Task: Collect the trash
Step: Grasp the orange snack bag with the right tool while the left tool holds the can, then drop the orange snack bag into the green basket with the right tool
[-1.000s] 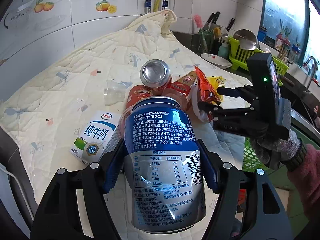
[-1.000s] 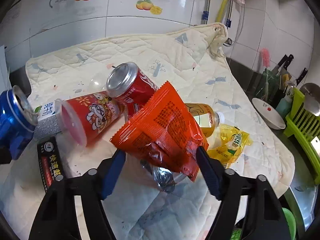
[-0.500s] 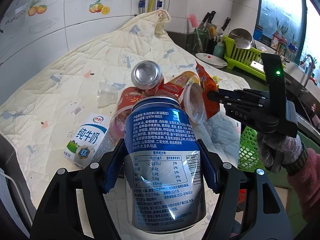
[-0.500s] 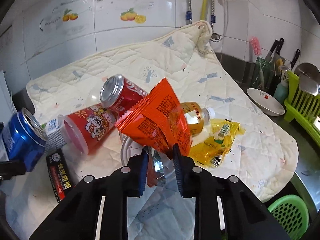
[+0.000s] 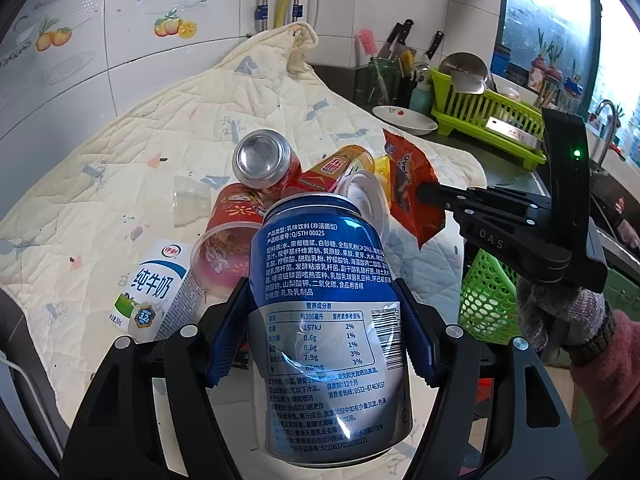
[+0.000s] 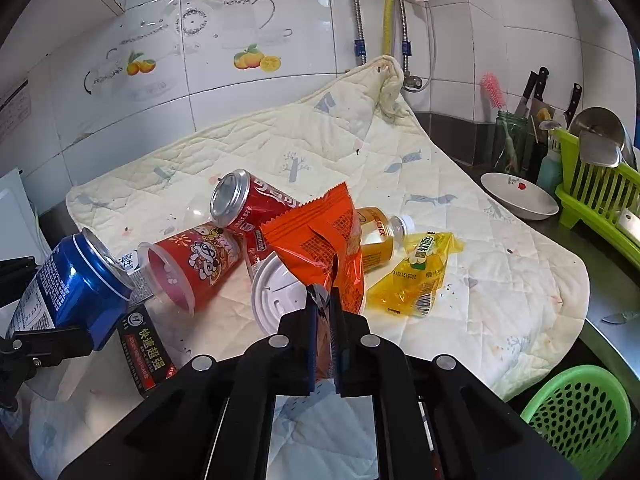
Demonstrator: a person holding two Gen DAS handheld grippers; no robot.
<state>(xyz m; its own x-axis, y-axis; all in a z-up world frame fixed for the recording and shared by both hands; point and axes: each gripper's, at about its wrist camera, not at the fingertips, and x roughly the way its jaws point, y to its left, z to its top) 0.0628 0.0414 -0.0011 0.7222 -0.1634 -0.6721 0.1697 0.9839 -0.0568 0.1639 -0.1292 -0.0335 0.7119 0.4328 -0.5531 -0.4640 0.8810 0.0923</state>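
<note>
Right tool [image 6: 324, 320] newly clamped on wrapper [image 6: 320, 236]

Blue can [image 5: 328, 312] with white print and a silver lower half. Orange-red snack packet [image 6: 320, 248], silver inside. Red can [image 6: 256, 204] with white lettering. Red cup [image 6: 192, 260], cartoon-printed. Yellow wrapper [image 6: 416, 272]. White-and-blue milk carton [image 5: 154, 288]. Cream quilt [image 6: 320, 148] dotted with grey-blue motifs, perhaps birds. Green perforated basket [image 6: 580, 412].
</note>
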